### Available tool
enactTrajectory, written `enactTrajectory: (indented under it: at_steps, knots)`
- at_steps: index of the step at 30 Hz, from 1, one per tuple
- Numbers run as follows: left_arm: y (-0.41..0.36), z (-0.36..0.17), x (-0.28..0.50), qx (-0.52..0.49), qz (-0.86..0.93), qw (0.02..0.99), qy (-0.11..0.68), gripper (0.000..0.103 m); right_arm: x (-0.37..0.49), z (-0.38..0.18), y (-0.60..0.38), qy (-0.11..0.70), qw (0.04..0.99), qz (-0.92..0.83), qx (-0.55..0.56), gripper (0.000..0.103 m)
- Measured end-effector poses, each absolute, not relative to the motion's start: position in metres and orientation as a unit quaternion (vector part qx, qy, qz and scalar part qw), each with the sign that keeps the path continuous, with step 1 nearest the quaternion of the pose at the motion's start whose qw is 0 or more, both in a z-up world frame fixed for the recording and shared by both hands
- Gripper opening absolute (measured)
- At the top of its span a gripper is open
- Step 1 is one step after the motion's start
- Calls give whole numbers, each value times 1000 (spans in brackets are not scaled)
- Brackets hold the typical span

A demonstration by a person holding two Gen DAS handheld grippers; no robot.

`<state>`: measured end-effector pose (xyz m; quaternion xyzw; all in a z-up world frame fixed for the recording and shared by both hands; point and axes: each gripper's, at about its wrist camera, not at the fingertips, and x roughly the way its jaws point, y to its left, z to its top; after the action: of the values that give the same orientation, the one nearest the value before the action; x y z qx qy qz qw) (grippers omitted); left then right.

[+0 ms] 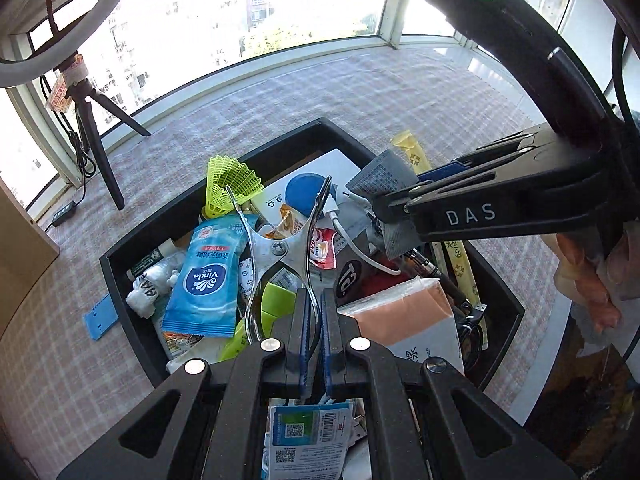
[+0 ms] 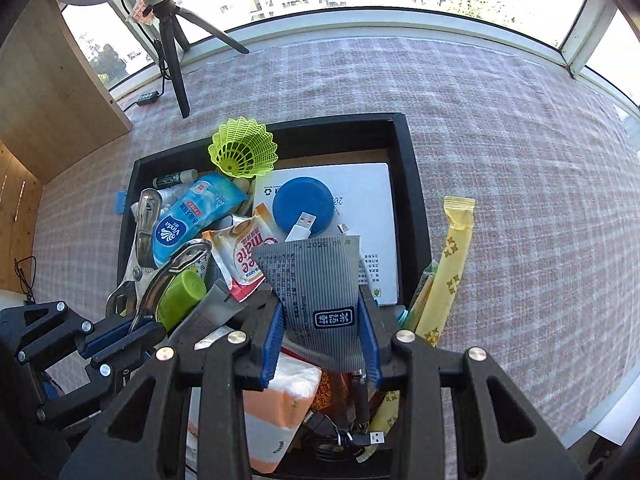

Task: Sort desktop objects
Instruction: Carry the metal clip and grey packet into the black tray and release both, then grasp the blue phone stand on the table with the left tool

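Two grippers hang over one black tray (image 2: 412,184) that sits on the bench w/ the checked cloth (image 2: 500,128). Left gripper (image 1: 313,340) is closed tight on the handle end of the metal tongs (image 1: 280,248), so the tongs stick out up front over the pile & can't slip. Right gripper (image 2: 320,344) is partway closed on a grey striped packet (image 2: 316,280); its blue pads press the packet's sides, so it hangs flat between them.

Both things are held up above the tray, prob. bc the tray is so full: blue Vinda tissue pack (image 2: 192,216), green shuttlecock (image 2: 244,148), blue round lid (image 2: 304,204), white box (image 2: 360,216) & a USB cable (image 2: 302,226) all lie mixed inside. Picking one thing per hand keeps the rest from tipping.

One yellow stick packet (image 2: 452,256) leans on the tray's right wall, half out. Sorting looks early, I think; lots left.
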<state>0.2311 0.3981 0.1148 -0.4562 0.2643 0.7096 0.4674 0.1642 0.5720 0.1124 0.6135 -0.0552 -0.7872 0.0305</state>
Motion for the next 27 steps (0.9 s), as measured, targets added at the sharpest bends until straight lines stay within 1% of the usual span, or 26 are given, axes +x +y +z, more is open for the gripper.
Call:
enactTrajectory:
  at_steps: [1, 2, 3, 4, 5, 16, 23, 27]
  knots:
    - [400, 114, 230, -459, 709, 466, 266, 18, 164, 112, 574, -57, 33, -786, 615, 39]
    - [400, 115, 230, -459, 709, 465, 266, 26, 164, 111, 573, -60, 37, -783, 618, 43]
    - [399, 117, 230, -456, 712, 464, 265, 37, 164, 110, 573, -64, 43, -781, 619, 52]
    - [398, 119, 230, -451, 717, 461, 265, 40, 164, 110, 572, -65, 45, -782, 619, 53]
    - [397, 122, 230, -447, 720, 458, 267, 39, 164, 111, 571, -63, 43, -783, 617, 53]
    - [346, 135, 202, -433, 738, 444, 268, 39, 180, 127, 577, -79, 30, -798, 597, 53]
    - [297, 122, 165, -442, 735, 432, 279, 39, 217, 137, 571, -70, 5, -808, 585, 53]
    - [274, 111, 144, -435, 726, 429, 316, 39, 242, 139, 570, -79, -15, -812, 578, 53]
